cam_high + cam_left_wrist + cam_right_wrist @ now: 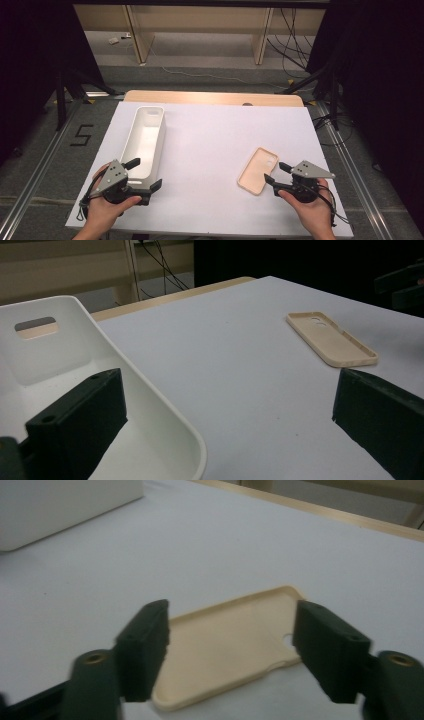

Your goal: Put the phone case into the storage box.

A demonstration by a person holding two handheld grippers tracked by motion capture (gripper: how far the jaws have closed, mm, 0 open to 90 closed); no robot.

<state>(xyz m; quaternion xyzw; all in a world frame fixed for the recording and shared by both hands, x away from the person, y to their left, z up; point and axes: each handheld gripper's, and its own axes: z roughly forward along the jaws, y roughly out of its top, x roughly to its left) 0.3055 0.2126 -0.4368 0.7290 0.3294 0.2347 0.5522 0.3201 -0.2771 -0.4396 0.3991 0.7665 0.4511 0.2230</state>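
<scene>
Straddling the beige phone case [235,645], the right gripper [230,652] stands spread, no readable writing

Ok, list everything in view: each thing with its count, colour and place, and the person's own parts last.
bin: one, white, long and open-topped, left half of the sheet, nothing seen inside
phone case: one, beige, lying hollow side up, right half of the sheet
sheet: one, white, covering the table
table: one, light wood, edge showing beyond the sheet
cables: several, black, floor behind the table
left gripper: one, black, jaws wide open astride the bin's near end
right gripper: one, black, jaws open at the phone case's near end
hands: two, bottom edge, holding the grippers
</scene>
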